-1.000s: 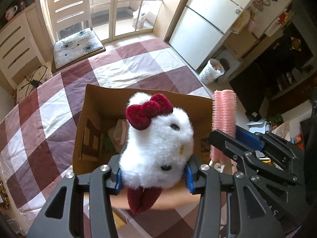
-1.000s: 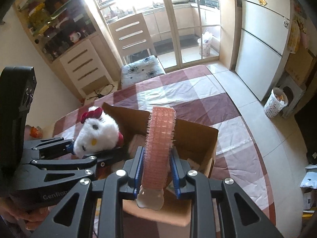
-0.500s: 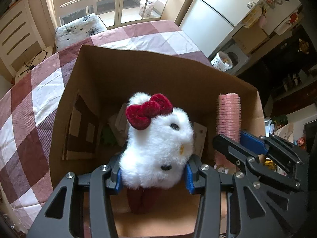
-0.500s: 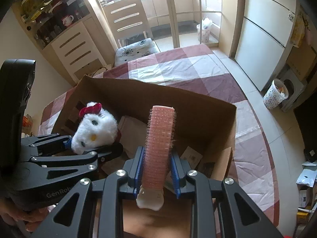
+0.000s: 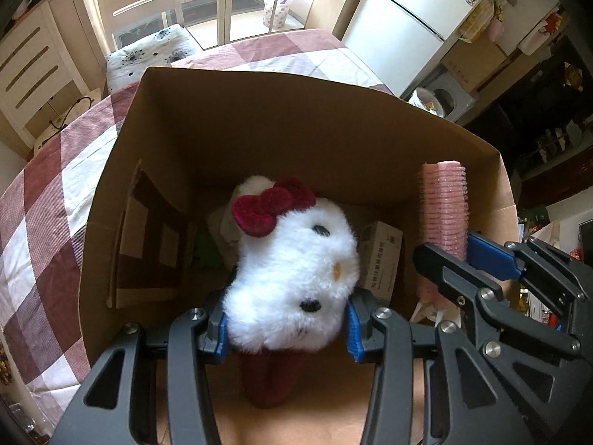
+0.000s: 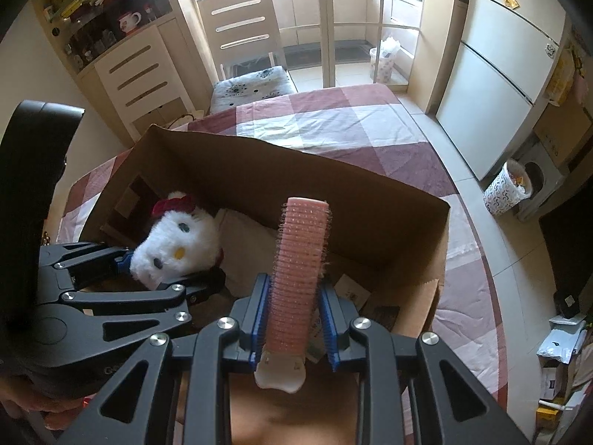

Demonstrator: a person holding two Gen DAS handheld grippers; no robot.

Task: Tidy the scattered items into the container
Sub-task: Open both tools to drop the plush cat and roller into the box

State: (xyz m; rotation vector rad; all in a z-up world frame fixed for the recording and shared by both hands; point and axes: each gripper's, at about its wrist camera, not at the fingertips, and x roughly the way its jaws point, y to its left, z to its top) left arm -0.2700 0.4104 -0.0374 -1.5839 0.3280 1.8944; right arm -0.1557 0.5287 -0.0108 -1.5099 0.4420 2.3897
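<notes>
Left wrist view: left gripper (image 5: 285, 328) is clamped on a white plush cat toy (image 5: 292, 278) w/ a dark red bow, blue pads pressing into the fur on both sides, its dark red lower part hanging below the jaws. The toy sits inside the walls of the open cardboard box (image 5: 281, 118), above the box floor. Behind it in the box: a small printed carton (image 5: 381, 256), something green (image 5: 207, 250) and a pale crumpled item, too hidden to name. A loose cardboard flap (image 5: 148, 237) leans vs. the box's left wall. On the right, right gripper (image 5: 459, 256) grips a pink hair roller (image 5: 444, 215), upright, also inside the box near its right wall. Box stands on a table w/ a maroon-and-white checked cloth (image 5: 44, 200). Right wrist view: right gripper (image 6: 294, 319) is closed on the hair roller (image 6: 302, 267), roller pinched lengthwise betw. the blue pads, its white end cap (image 6: 280, 371) poking out nearest the camera. Roller tip is over the box (image 6: 333, 181) interior. Left gripper (image 6: 144, 267) w/ the plush toy (image 6: 178, 248) is at left, inside the box too. A white chair (image 6: 241, 26) and a fridge (image 6: 500, 59) stand beyond the table.
</notes>
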